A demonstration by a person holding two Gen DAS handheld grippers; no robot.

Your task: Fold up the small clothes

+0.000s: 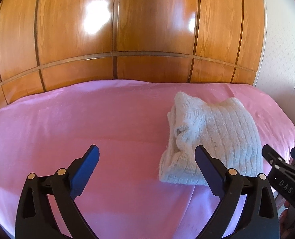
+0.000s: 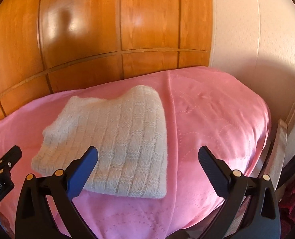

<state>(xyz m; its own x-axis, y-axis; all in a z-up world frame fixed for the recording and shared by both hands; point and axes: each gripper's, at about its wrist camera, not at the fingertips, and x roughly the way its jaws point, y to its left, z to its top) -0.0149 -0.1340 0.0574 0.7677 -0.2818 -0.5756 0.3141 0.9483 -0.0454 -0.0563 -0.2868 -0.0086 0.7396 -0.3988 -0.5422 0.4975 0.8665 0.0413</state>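
Observation:
A white knitted garment (image 1: 213,135) (image 2: 117,135) lies folded into a thick rectangle on the pink bedspread (image 1: 77,119) (image 2: 217,115). My left gripper (image 1: 147,151) is open, close to the garment's near left corner; that corner shows just inside its right finger and no pad touches it. My right gripper (image 2: 148,151) is open too, over the garment's near right corner, its left finger (image 2: 83,169) in front of the knit and its right finger over bare bedspread. Each gripper also shows at the edge of the other's view: the right gripper (image 1: 278,163) and the left gripper (image 2: 4,163).
A glossy wooden wardrobe (image 1: 127,29) (image 2: 87,29) stands right behind the bed. A pale wall (image 2: 257,39) runs along the bed's right side, with a narrow gap and a dark red cloth (image 2: 294,199) low down there. Pink bedspread stretches left of the garment.

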